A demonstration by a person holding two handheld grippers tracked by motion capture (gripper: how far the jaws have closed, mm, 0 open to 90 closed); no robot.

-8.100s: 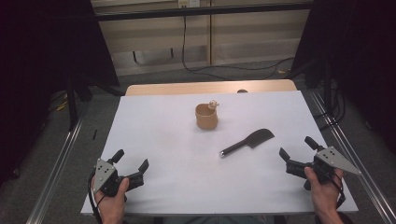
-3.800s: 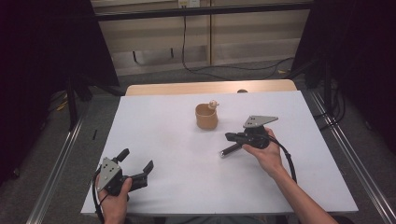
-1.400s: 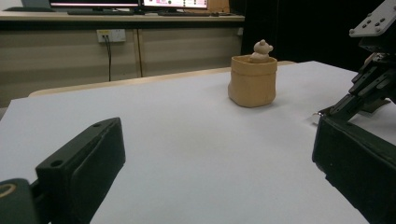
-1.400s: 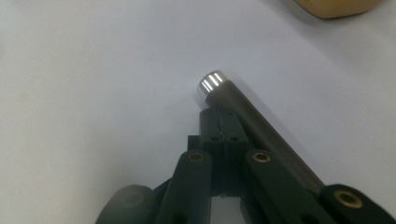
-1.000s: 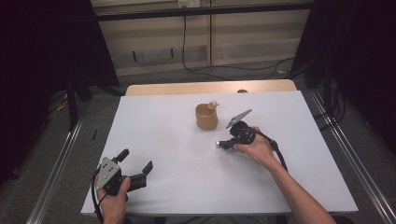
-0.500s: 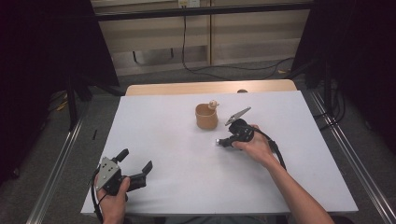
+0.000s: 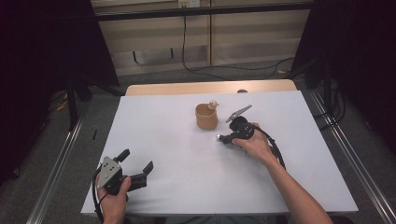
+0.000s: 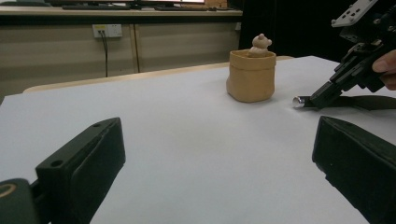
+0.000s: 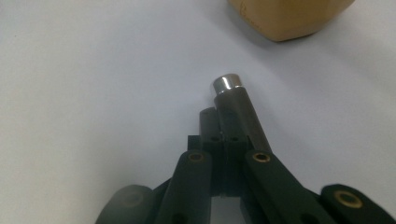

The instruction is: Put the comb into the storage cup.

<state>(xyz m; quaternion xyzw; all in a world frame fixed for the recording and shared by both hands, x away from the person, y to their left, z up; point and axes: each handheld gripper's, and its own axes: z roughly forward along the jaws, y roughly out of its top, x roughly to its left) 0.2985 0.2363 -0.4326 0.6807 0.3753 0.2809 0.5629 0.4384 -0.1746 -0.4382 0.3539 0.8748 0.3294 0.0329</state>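
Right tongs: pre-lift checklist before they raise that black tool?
1. Right tongs closed on the tool handle: ok, jaws together on it.
2. Grip position: not ok for balance, near the silver cap, the blade trails behind.
3. Tool lifted from the white table: cannot tell.
4. Tan pot apart from the tool: ok, gap visible.
5. Left tongs out of the way: ok, open, near the table's front edge.
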